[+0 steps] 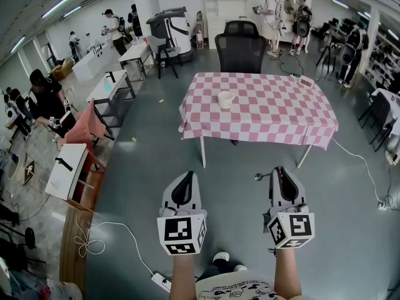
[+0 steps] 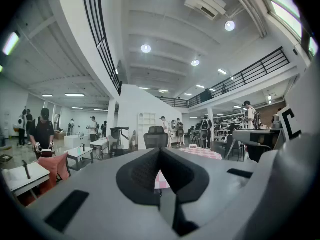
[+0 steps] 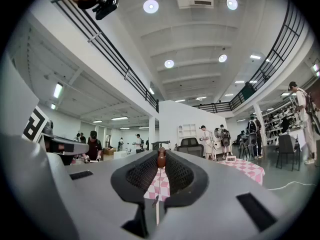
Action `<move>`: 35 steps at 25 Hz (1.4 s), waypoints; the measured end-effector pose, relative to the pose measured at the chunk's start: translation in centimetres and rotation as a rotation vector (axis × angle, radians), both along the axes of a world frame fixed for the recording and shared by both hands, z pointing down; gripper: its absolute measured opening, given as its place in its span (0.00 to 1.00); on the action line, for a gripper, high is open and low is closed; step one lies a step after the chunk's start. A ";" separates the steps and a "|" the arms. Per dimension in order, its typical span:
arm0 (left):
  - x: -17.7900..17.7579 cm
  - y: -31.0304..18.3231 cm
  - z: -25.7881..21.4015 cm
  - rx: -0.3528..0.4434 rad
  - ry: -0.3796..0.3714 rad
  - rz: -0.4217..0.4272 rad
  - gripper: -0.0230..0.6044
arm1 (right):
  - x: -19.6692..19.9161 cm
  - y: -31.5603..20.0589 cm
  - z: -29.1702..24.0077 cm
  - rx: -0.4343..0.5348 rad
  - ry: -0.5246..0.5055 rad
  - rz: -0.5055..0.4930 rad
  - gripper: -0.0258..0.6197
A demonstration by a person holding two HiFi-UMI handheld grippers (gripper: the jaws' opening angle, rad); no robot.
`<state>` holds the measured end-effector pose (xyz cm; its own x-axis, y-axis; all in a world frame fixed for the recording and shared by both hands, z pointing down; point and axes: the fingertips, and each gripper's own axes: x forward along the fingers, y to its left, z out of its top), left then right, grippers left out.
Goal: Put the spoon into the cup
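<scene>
A white cup (image 1: 225,99) stands on the table with the pink checked cloth (image 1: 275,114), well ahead of both grippers. My right gripper (image 1: 279,171) is held level over the floor, short of the table, shut on a metal spoon (image 1: 259,177) whose bowl sticks out to its left. In the right gripper view the spoon (image 3: 161,158) sits pinched between the jaw tips. My left gripper (image 1: 185,180) is beside it, also level, its jaws shut together with nothing between them (image 2: 160,153).
A black office chair (image 1: 240,52) stands behind the table. Desks, a red-draped chair (image 1: 87,125) and several people line the left side and back of the hall. A white cable (image 1: 103,233) trails on the grey floor at lower left.
</scene>
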<state>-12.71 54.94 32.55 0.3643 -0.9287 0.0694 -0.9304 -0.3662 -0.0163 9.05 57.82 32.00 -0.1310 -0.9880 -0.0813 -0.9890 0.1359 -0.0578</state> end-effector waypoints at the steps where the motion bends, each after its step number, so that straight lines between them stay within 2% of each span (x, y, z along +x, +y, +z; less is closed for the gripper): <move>1: 0.0 -0.1 0.1 0.000 0.000 -0.001 0.06 | 0.0 -0.1 0.0 0.000 0.000 0.001 0.13; 16: -0.7 -2.4 0.4 -0.003 0.006 0.003 0.06 | -0.3 -2.3 0.3 0.002 -0.008 0.011 0.13; 30: -2.9 -6.7 1.4 -0.026 0.006 0.032 0.06 | -1.0 -5.5 0.7 -0.004 -0.055 0.070 0.13; 35: -3.0 -9.6 2.3 -0.040 0.010 0.020 0.06 | -0.6 -8.5 1.4 -0.014 -0.051 0.068 0.13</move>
<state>-15.73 45.37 34.87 0.3841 -0.9176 0.1022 -0.9227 -0.3854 0.0077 8.42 49.29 33.37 -0.0591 -0.9957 -0.0719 -0.9917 0.0669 -0.1102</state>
